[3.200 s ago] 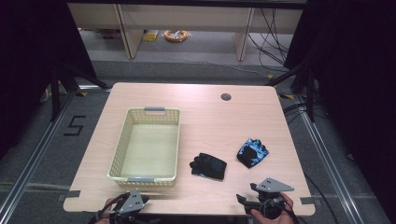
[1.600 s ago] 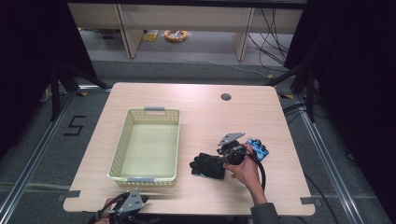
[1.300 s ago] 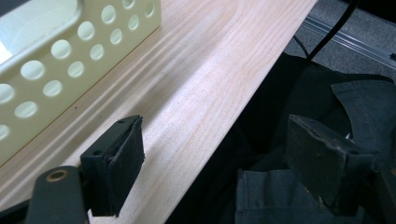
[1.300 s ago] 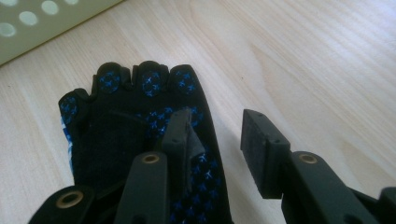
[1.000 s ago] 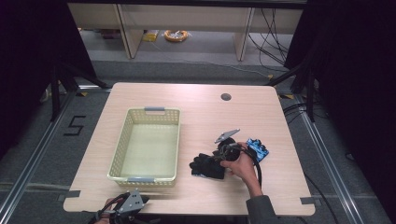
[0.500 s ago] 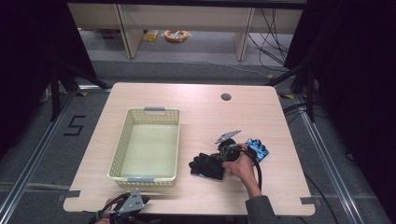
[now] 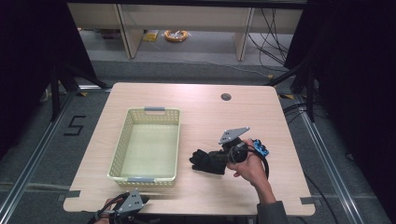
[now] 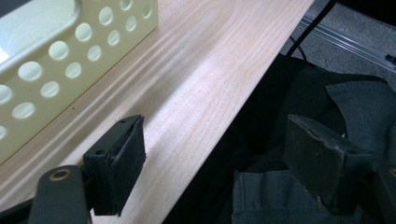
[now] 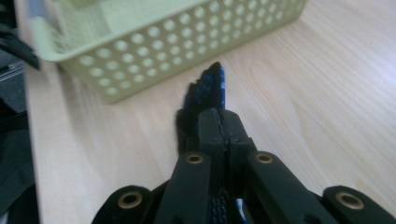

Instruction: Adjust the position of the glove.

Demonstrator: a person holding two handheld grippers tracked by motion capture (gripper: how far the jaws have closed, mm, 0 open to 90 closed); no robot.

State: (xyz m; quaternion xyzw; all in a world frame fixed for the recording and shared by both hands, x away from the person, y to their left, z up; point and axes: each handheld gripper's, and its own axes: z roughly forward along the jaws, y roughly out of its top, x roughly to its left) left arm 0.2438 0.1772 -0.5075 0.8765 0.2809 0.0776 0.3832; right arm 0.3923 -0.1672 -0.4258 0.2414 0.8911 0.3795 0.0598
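We judge the black glove (image 7: 208, 161), limp and light on the desk (image 7: 196, 100) just right of the yellow basket (image 7: 147, 142), best pinched at a fold, as the right hand-held gripper (image 9: 219, 122) seemingly has it, jaws clamped together, while the left hand-held gripper (image 8: 224, 154) rests apart.

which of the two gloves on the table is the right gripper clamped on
The black glove, the one nearer the basket. The right gripper has its jaws shut on it, while the blue glove lies beyond the hand, toward the table's right edge.
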